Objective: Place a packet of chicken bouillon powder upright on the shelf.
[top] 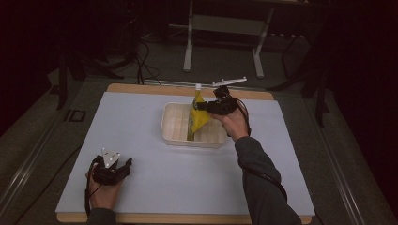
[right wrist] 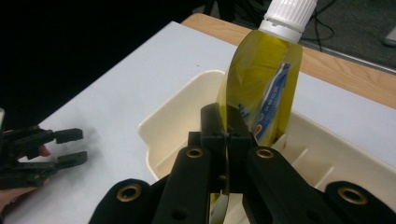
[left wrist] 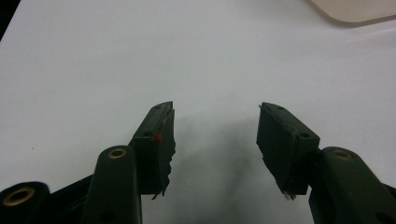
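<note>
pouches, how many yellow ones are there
1. The yellow pouch with the white cap stands upright in the cream tray, pinched at its edge by the right gripper. None seen elsewhere on the table.

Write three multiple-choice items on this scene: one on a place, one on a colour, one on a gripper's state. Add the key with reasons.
1. Where is the pouch?
A. flat on the mat
B. held above the cream tray
C. at the left gripper

2. What colour is the pouch's cap?
A. white
B. red
C. black

3. How does the left gripper stand?
A. shut on the pouch
B. shut on nothing
C. open, with nothing between its jaws

Key: B, the right gripper pinches its edge over the tray; A, the screw cap is white; C, bare white mat shows between the jaws.
</note>
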`<control>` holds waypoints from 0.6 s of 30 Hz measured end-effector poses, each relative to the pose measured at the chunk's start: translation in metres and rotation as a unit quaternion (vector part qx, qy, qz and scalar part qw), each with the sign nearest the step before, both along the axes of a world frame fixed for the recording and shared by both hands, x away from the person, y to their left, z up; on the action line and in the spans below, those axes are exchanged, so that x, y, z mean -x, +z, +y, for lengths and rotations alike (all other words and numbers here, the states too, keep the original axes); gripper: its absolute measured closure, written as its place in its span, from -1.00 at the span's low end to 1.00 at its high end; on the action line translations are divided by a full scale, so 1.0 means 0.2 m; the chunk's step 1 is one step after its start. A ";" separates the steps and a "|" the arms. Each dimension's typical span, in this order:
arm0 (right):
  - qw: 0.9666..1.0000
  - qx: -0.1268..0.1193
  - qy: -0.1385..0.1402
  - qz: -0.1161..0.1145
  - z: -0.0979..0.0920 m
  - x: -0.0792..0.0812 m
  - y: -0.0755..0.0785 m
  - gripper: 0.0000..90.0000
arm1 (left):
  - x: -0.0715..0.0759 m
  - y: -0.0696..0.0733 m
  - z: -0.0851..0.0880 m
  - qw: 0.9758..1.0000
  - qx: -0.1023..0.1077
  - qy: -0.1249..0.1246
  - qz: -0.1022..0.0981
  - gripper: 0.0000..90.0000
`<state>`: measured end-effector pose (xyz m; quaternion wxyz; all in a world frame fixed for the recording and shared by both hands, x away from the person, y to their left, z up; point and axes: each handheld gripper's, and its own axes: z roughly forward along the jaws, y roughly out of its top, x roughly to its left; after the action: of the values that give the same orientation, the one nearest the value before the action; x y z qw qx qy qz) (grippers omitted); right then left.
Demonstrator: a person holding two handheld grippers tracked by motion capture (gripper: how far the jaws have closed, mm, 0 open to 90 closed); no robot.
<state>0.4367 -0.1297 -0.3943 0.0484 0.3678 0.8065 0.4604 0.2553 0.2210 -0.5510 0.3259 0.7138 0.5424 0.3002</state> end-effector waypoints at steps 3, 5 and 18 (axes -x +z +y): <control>1.000 0.008 -0.008 0.005 0.01 0.00 0.01 1.00 | 0.00 0.00 0.00 1.000 0.001 0.000 0.000 0.03; 1.000 0.018 -0.016 0.016 0.03 -0.01 0.02 1.00 | 0.00 0.00 0.00 1.000 0.002 0.000 0.000 0.03; 0.999 0.028 -0.012 0.028 0.08 -0.01 0.03 0.89 | 0.00 0.00 0.00 1.000 0.003 0.001 -0.001 0.03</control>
<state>0.4382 -0.1143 -0.3877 0.0411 0.3890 0.8154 0.4266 0.2552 0.2216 -0.5508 0.3284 0.7117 0.5438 0.3000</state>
